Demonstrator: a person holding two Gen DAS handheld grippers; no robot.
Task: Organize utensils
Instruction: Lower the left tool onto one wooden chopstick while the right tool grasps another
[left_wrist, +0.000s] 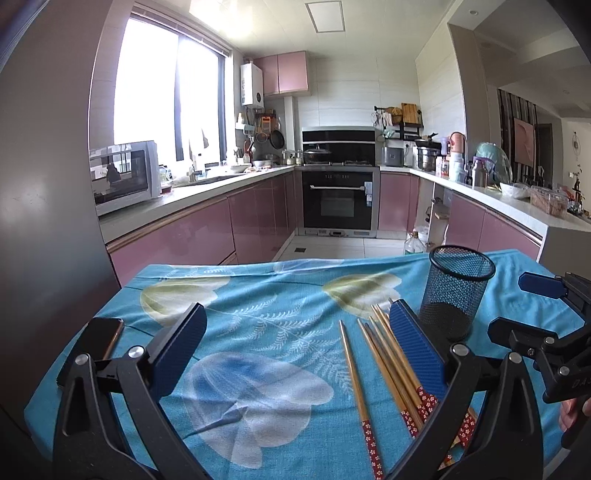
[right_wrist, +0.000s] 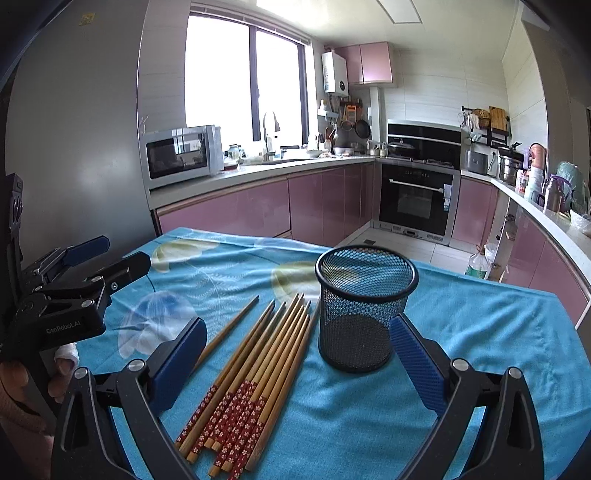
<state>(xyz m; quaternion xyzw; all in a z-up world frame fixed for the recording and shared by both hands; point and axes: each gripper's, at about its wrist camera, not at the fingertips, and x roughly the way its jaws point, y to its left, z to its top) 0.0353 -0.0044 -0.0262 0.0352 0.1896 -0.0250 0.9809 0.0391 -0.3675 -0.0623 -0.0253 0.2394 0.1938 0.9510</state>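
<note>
Chopsticks (left_wrist: 384, 369) laid out flat, mesh cup (left_wrist: 456, 291) not filled yet lol

Left wrist view: left gripper (left_wrist: 295, 354) is held wide open and empty, chopsticks seen lower right, cup just beyond, bare tablecloth (left_wrist: 240, 295) left free. Right wrist view: right gripper (right_wrist: 297, 365) is spread wide, nothing gripped, bundle and cup framed between its pads, probably so either can be reached; table edge is seen upper right.

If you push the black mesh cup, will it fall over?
Probably, if pushed near the rim. The mesh cup looks empty and see-through, so it is likely light. It stands tall on a soft, wrinkled tablecloth, so a low push might slide it or snag it.
</note>
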